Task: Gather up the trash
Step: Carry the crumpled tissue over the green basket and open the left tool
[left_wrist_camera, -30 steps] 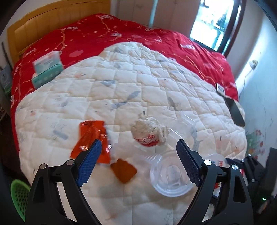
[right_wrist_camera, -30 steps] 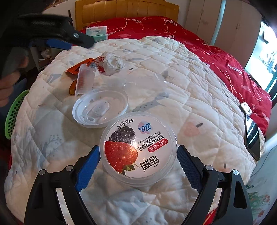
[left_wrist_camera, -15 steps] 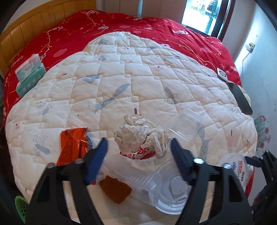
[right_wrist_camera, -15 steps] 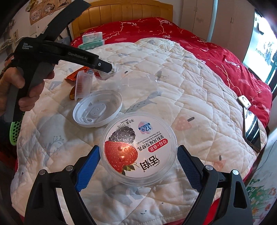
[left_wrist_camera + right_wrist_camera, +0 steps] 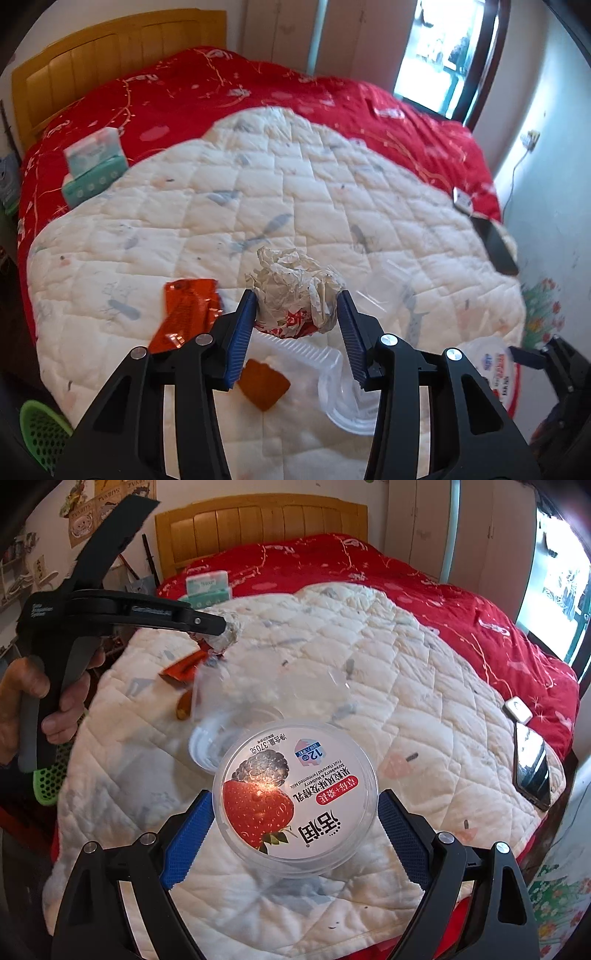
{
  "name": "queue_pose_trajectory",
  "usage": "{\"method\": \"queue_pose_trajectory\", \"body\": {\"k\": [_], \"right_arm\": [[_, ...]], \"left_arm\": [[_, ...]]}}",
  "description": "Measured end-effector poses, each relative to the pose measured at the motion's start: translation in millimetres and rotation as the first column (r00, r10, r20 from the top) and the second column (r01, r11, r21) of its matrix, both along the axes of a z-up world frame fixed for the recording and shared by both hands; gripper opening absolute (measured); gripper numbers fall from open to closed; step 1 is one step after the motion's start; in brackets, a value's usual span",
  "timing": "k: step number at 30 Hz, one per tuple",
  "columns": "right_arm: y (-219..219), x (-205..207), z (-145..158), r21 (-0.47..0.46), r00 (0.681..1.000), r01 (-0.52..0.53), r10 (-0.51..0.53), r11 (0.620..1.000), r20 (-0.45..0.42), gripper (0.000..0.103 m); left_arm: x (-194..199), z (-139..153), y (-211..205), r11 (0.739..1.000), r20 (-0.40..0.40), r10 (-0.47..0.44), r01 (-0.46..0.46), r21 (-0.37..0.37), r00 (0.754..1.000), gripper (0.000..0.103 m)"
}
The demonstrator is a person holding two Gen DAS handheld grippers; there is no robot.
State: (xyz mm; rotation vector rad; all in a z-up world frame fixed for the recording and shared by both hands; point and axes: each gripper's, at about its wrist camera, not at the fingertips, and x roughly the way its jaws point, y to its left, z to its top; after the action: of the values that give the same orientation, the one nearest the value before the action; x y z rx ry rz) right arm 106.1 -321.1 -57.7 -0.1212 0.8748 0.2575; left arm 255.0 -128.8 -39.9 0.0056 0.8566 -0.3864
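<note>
two grippers work over the white quilt (image 5: 295, 192), the landmark here. the left gripper (image 5: 297, 314) has just been closing its jaws, and its blue pads now press both sides of the crumpled paper wrapper (image 5: 295, 291), white with red print, held above the near part of the quilt. the right gripper (image 5: 295, 808) clamps the yogurt tub (image 5: 295, 794) at a wide spread; the tub's lid shows a strawberry and a mulberry, the words "fruit flavored fermented milk", "strawberry & mulberry", "370" with a weight mark, a "12" badge and large chinese characters i cannot read with certainty. on the quilt's near edge lie an orange foil packet (image 5: 188, 314), a small brown scrap (image 5: 264, 387), a clear plastic cup (image 5: 314, 354) on its side and a clear round lid (image 5: 351, 406). beyond the quilt's far left corner, on the red bedspread (image 5: 258, 88), sit tissue packs (image 5: 94, 166). at the quilt's right edge rests a dark phone (image 5: 532, 771). a green basket (image 5: 42, 435) shows below the quilt's left corner.
</note>
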Motion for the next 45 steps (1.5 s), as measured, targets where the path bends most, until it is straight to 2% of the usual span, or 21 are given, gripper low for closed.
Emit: {"method": "queue_pose_trajectory", "body": {"k": [8,17,23,30,40,45], "right_arm": [[28,-9,24,0.049,0.999,-0.04,0.039,0.998,0.032,0.086],[78,-16,36,0.074,0.991,-0.126,0.122,0.989,0.051,0.086],[118,-19,39,0.087,0.98,-0.195,0.191,0.977,0.052,0.086],[154,-21,41,0.085,0.966,-0.257,0.253,0.963,0.05,0.086],[201,-19,34,0.085,0.945,-0.327,0.326,0.941,0.027,0.086],[219,-18,29,0.086,0.937,-0.349,0.35,0.933,0.007,0.086]], "left_arm": [[-44,28,55,0.994,0.037,0.083,-0.081,-0.069,0.996,0.045],[-100,35,135,0.97,0.065,0.242,-0.238,-0.056,0.968,0.045],[-134,23,196,0.93,0.038,0.364,-0.362,-0.059,0.93,0.045],[-167,-3,263,0.866,-0.018,0.497,-0.498,-0.048,0.867,0.045],[-184,-61,329,0.785,-0.149,0.612,-0.62,-0.011,0.777,0.049],[-184,-82,346,0.765,-0.197,0.628,-0.643,-0.016,0.752,0.053]]}}
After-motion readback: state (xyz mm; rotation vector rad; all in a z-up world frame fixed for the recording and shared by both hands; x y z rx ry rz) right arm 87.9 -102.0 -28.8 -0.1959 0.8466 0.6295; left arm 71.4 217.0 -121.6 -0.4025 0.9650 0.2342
